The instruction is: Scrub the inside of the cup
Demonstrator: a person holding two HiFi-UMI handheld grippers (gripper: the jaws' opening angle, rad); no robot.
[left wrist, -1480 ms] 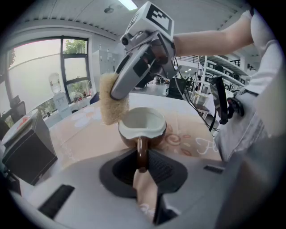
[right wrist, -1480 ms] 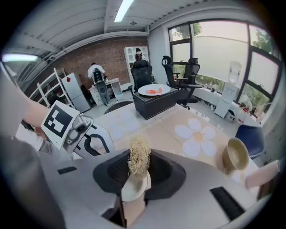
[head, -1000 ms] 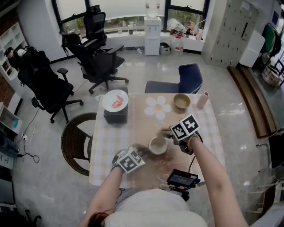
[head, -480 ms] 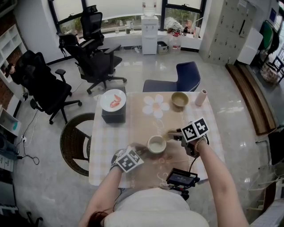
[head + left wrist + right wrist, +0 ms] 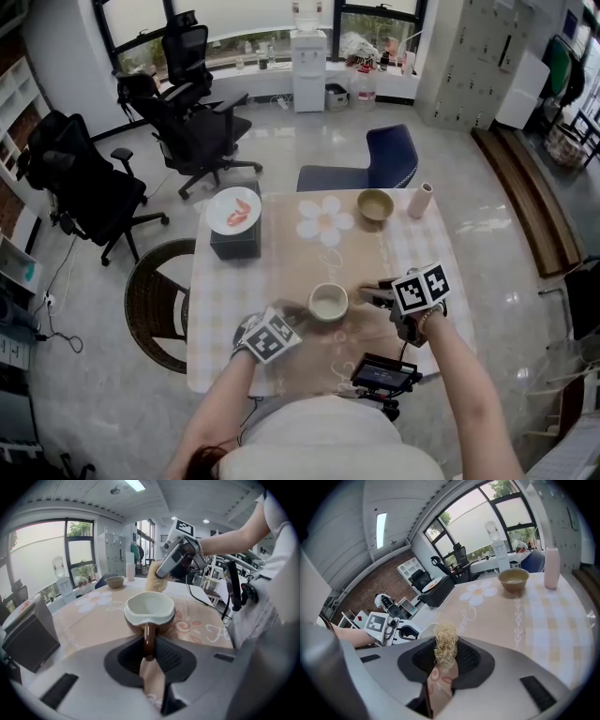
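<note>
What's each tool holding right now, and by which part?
The left tool grips the cup by its brown handle. The right tool pinches a straw-coloured fibre scrubber by its lower end.

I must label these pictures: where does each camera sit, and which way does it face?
Head view: on the head, steeply down at the table; forearms, left gripper, right gripper show.
Left gripper view: on that gripper, along jaws shut on the cup; right forearm shows.
Right gripper view: on that gripper, along jaws shut on the scrubber; left forearm shows.
Both gripper views share the bowl.
</note>
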